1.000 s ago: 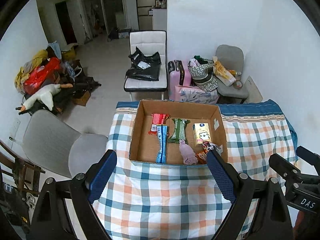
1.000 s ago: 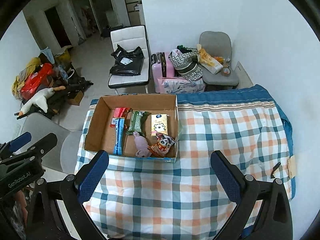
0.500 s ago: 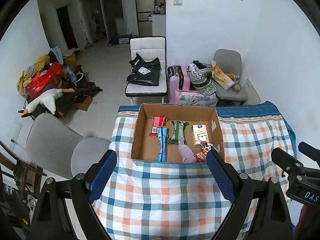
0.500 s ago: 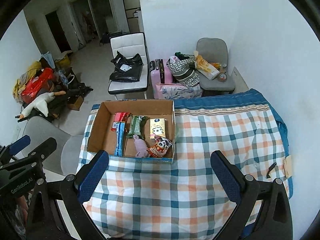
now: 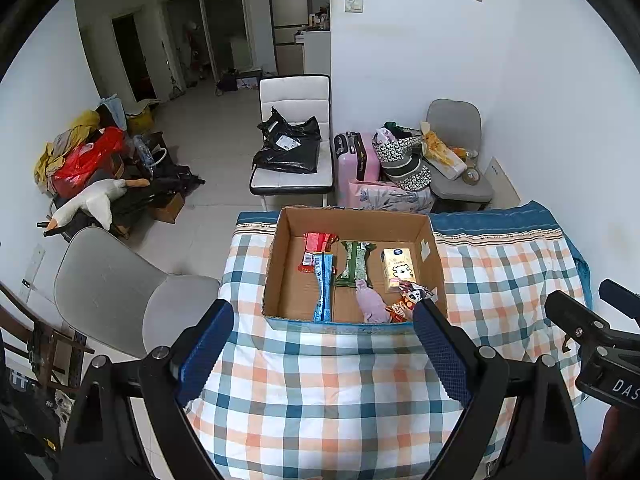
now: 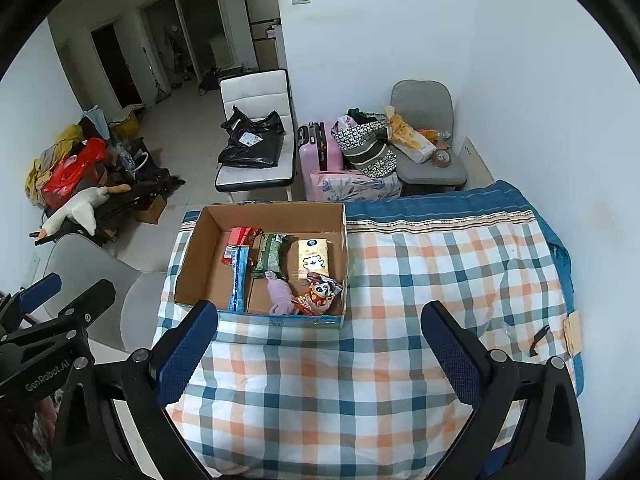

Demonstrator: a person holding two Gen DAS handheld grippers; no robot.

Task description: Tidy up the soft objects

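1. We are looking at the cardboard box [image 5: 276, 268], which is sitting open on the checked blanket [image 5: 332, 392].
2. Inside the box, the soft things are lying flat on the bottom: a red packet [image 5: 316, 245] at the far left, a blue packet [image 5: 323, 288] just in front of it, and a green packet [image 5: 355, 264] in the middle.
3. A yellow tissue pack [image 5: 397, 269] is lying at the right side of the box, a soft purple thing [image 5: 370, 303] is lying near the box's front wall, and a cartoon snack bag [image 5: 408, 300] is touching it in the front right corner.
4. We are holding our left gripper [image 5: 323, 358] over the blanket in front of the box. Its two blue fingers are spread wide and are holding nothing.
5. We are holding our right gripper [image 6: 320, 354] over the blanket in front of the box and to its right. Its fingers are also spread wide and are holding nothing.
6. Behind the box, a white chair [image 5: 294, 148] is carrying a black bag [image 5: 286, 148], and a pink suitcase [image 5: 358, 154] is standing beside it.
7. To the left of the box, a grey chair [image 5: 108, 292] is standing close by, and a toy goose [image 5: 90, 204] is lying on a pile farther off.
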